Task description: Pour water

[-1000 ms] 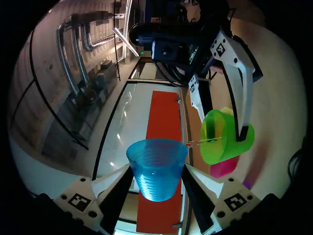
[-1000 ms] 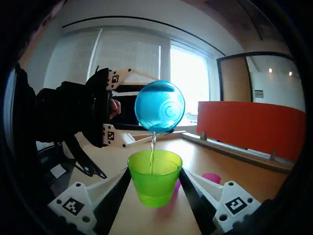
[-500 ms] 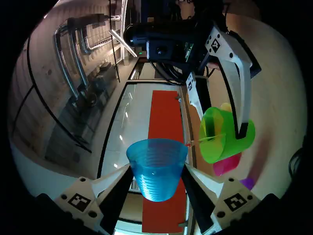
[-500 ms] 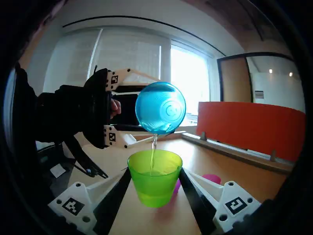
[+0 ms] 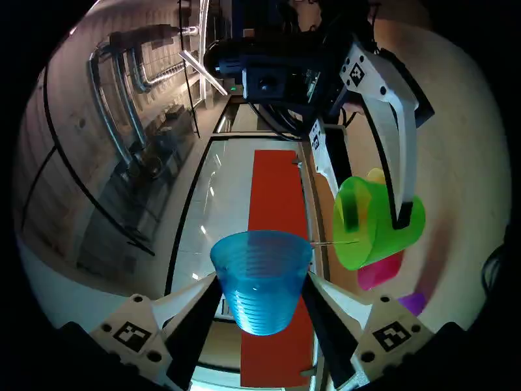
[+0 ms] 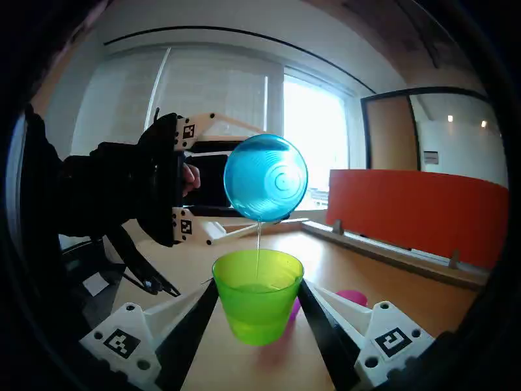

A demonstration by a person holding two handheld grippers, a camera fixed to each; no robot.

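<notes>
My left gripper (image 5: pixel 260 306) is shut on a blue cup (image 5: pixel 262 280), tipped on its side so the room looks rolled over in the left gripper view. In the right gripper view the blue cup (image 6: pixel 266 177) hangs above, its mouth turned away, held by the left gripper (image 6: pixel 225 174) and a sleeved hand. A thin thread of water (image 6: pixel 258 251) falls from it into the green cup (image 6: pixel 258 294). My right gripper (image 6: pixel 258 306) is shut on that upright green cup, which holds some water. The left gripper view shows the green cup (image 5: pixel 374 225) between the right gripper (image 5: pixel 371 208).
A wooden table (image 6: pixel 404 287) lies below. A pink cup (image 6: pixel 352 296) stands behind the green one; the left gripper view shows the pink cup (image 5: pixel 381 270) and a purple one (image 5: pixel 412 303). An orange-red divider panel (image 6: pixel 423 208) runs along the table's far edge.
The stream of water has thinned from a thick, wavering flow to a fine thread. The water level in the green cup has risen a little. Both grippers stay nearly in place.
</notes>
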